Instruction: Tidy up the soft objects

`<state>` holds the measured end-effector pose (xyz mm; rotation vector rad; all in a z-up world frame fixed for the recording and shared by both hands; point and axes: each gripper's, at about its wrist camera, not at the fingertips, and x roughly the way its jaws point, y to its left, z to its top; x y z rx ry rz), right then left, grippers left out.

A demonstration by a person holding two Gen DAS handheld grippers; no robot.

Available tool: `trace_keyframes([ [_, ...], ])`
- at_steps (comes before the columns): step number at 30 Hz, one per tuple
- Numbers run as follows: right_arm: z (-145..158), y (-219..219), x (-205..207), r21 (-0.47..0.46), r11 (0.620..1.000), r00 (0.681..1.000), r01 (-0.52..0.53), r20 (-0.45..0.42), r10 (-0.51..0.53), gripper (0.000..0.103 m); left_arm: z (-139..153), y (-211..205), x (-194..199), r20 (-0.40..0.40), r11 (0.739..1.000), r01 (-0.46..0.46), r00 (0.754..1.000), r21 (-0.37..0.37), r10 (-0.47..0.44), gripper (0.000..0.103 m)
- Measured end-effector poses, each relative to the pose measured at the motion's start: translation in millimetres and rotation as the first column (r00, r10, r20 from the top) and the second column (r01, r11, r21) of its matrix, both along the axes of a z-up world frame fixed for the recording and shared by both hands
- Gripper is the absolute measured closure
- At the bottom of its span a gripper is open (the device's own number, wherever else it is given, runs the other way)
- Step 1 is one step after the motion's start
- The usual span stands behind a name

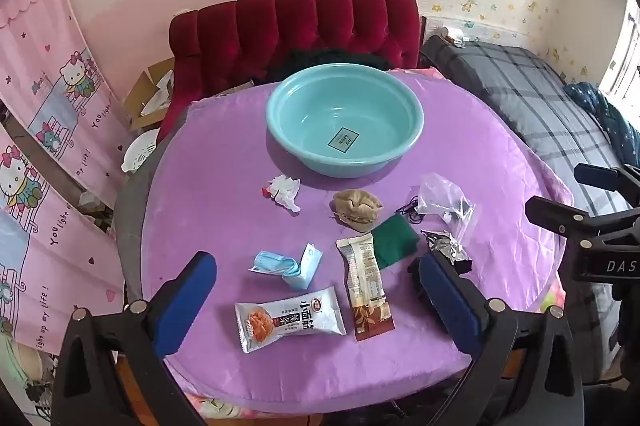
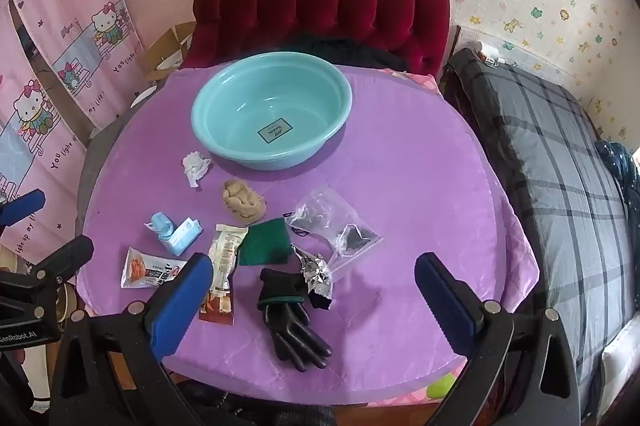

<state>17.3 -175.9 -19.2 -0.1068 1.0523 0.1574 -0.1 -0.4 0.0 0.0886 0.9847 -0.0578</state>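
Soft items were found scattered on the purple tablecloth (image 2: 400, 186), none yet in the teal basin (image 2: 272, 110), which sat empty toward the far edge. Nearest the right gripper (image 2: 316, 286) lay a black glove (image 2: 294, 326), cuff touching a crumpled foil wrapper (image 2: 318, 274). Beyond it a green cloth (image 2: 266, 242) was seen, then a beige crumpled cloth (image 2: 244, 204), a clear zip bag (image 2: 336, 222) and a white tissue wad (image 2: 196, 164). Under the left gripper (image 1: 316, 290) a white snack packet (image 1: 290, 318), a brown-and-cream sachet (image 1: 366, 288) and a twisted blue face mask (image 1: 286, 264) were laid close together.

Both grippers were held fully spread above the near edge, angled down, nothing between the pads of either.

Step judged in hand: first pick, probably the glove for the right side. A grip across the cuff or palm would be advised, not the limp fingers; the foil wrapper touched the cuff, so a descent offset toward the glove's fingers would avoid dragging it along. The flat packets would likely need a pinch at a raised seam, since the cloth beneath could bunch up.

Room: the middle strip between items and basin was open, and a lifted carry over the beige cloth would be needed. The near table edge sat just below the glove's fingertips; sweeping toward it was to be avoided. The right half of the table was bare, good for staging. The two grippers were close side by side; picks were best taken in turn.
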Motion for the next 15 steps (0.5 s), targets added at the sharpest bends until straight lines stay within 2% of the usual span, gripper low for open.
trace_keyframes([
  [1,0.1,0.3,-0.1,-0.005,1.000,1.000,0.002,0.007,-0.002,0.000,-0.2,0.7,0.3,-0.006,1.000,0.003,1.000,-0.016,-0.003,0.000],
  [9,-0.4,-1.0,3.8,-0.006,1.000,1.000,0.002,0.005,-0.002,0.000,0.2,6.1,8.9,-0.006,1.000,0.017,1.000,-0.001,-0.017,0.000],
  [15,-0.1,1.7,5.7,-0.013,1.000,1.000,-0.005,-0.003,0.005,0.000,3.5,0.8,5.8,0.002,1.000,-0.006,1.000,0.003,0.006,0.000],
])
